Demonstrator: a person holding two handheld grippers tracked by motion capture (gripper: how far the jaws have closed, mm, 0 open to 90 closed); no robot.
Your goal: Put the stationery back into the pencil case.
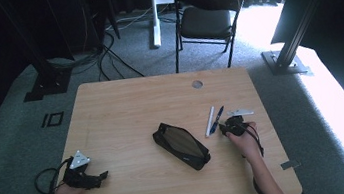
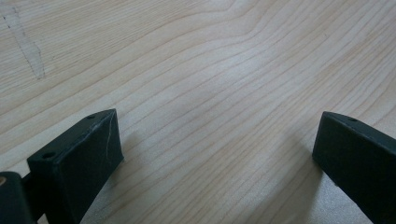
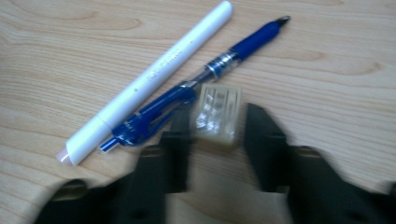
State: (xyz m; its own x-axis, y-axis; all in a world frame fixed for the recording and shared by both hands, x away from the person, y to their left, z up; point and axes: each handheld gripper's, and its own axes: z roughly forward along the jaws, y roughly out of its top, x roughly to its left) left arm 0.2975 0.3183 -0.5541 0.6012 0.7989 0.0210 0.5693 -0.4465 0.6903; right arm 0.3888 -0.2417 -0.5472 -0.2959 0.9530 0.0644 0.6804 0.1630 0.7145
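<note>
The right claw (image 3: 217, 135) is down at the desk (image 1: 122, 113) with its jaws set either side of a small clear plastic block (image 3: 218, 114). The picture is blurred there, and a thin gap shows on each side of the block, so the jaws bracket it rather than pinch it. Just beside the block, touching its upper left corner, lies a blue pen (image 3: 187, 91), and a white pen (image 3: 149, 79) lies along the blue one's far side. In the high view this group sits toward the desk's right edge. A black pencil case (image 1: 181, 146), unzipped and lying at an angle, is near the desk's middle.

The left claw (image 2: 217, 158) rests at the near left corner, its jaws spread wide over bare wood with nothing between them.

The desk is pale wood grain with a round cable hole near its far edge. It stands on grey carpet; beyond it are a black folding chair (image 1: 207, 14), trailing cables and dark curtains, with bright light falling at the right.
</note>
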